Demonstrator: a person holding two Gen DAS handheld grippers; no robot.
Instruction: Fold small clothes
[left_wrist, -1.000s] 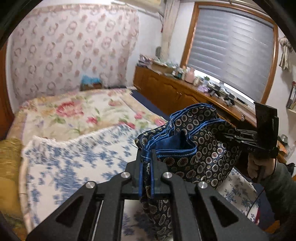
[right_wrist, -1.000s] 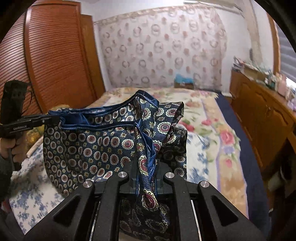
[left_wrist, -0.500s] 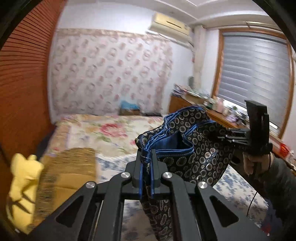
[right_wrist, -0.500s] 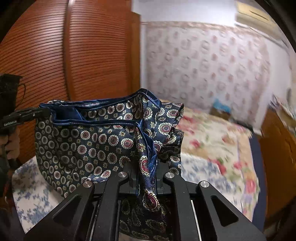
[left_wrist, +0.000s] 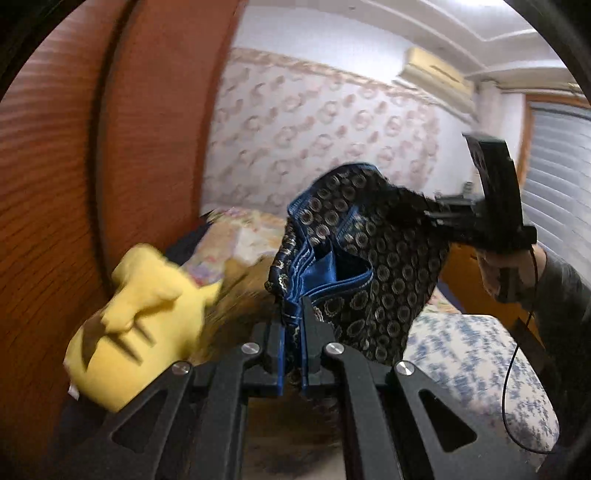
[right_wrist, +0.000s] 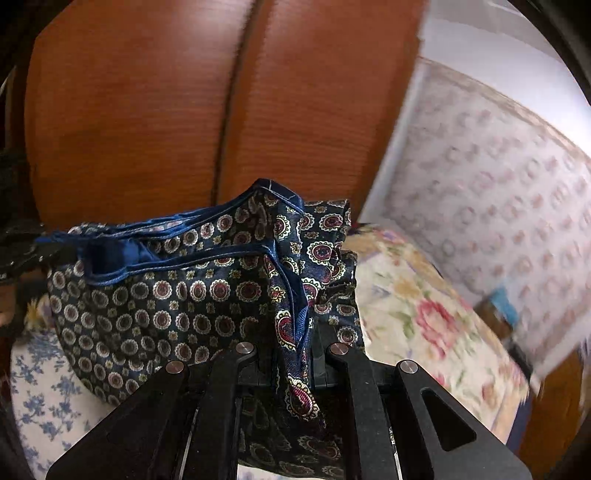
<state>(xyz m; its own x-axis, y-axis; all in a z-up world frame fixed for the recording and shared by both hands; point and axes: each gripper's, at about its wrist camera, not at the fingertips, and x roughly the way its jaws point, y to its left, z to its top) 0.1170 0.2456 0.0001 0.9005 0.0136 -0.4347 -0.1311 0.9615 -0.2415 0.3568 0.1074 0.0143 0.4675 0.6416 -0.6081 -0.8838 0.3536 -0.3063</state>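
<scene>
Two tongs hold one patterned cloth (left_wrist: 373, 254) above the bed (right_wrist: 417, 306).
Left tongs (left_wrist: 293, 332) and right tongs (right_wrist: 293, 350) each pinch its blue-edged hem.

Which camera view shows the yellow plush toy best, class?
The left wrist view. There the yellow plush toy fills the lower left beside the wooden wardrobe, blurred but whole enough to recognise. The right wrist view shows none of it: only the patterned cloth, the wardrobe and the bed.
</scene>
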